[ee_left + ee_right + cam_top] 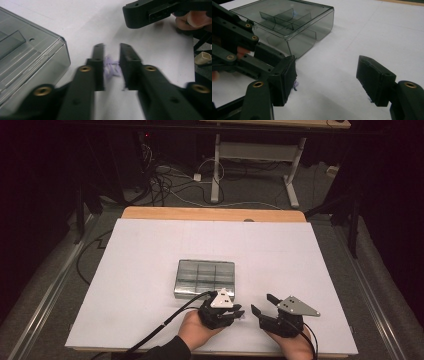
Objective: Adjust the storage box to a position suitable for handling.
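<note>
A smoky clear box [205, 277] with divided compartments sits closed at the middle of the white table top; it also appears as the box [30, 57] and the box [287, 20]. Just in front of its near right corner, my left gripper [239, 312] rests low on the table. Its jaws stand narrow around a small purple scrap [111, 67], which touches both of them. My right gripper [262, 303] is beside it to the right, open with nothing between its jaws [325, 62]. A sliver of the purple scrap [295, 85] peeks past its left jaw.
The white sheet [150, 255] covers the table, with a wooden strip [215, 213] along the far edge. Beyond it stand a desk frame [216, 165] and cables on the floor [165, 180]. A small beige object [203, 58] lies off the table's edge.
</note>
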`<action>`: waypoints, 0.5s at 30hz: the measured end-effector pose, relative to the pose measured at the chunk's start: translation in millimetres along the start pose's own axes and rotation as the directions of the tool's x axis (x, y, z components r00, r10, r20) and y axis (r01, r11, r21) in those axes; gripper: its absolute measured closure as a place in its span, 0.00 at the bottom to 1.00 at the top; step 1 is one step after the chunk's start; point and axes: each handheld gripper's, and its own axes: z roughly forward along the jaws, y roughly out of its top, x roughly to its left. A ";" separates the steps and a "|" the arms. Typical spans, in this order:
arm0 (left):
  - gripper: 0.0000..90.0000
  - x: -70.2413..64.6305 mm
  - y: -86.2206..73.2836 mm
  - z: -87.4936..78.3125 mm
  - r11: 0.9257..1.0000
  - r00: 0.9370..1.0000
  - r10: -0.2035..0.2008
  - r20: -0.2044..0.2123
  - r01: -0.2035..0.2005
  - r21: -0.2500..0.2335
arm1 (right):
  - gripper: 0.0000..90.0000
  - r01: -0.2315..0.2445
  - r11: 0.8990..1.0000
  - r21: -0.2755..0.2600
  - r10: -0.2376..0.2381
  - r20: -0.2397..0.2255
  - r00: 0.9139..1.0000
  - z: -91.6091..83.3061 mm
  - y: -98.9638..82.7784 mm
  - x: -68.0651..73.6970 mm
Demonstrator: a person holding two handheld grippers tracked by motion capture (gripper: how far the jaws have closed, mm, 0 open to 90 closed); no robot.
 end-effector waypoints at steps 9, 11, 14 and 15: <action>0.54 9.3 -34.9 -49.1 0.999 0.999 -0.005 -0.049 0.004 -0.034 | 0.37 0.009 1.000 0.003 -0.009 -0.004 1.000 1.5 0.0 3.8; 0.54 13.2 -45.2 -62.3 1.000 0.998 -0.010 -0.070 0.008 -0.030 | 0.37 0.010 1.000 0.004 -0.010 -0.007 1.000 2.3 0.0 4.9; 0.47 19.1 -60.9 -79.7 1.000 0.992 -0.022 -0.122 0.019 -0.025 | 0.37 0.014 1.000 0.007 -0.014 -0.010 1.000 3.4 -0.3 6.7; 0.45 21.6 -66.0 -85.2 0.999 0.991 -0.032 -0.133 0.029 -0.026 | 0.37 0.017 1.000 0.008 -0.016 -0.010 1.000 3.5 -0.3 7.0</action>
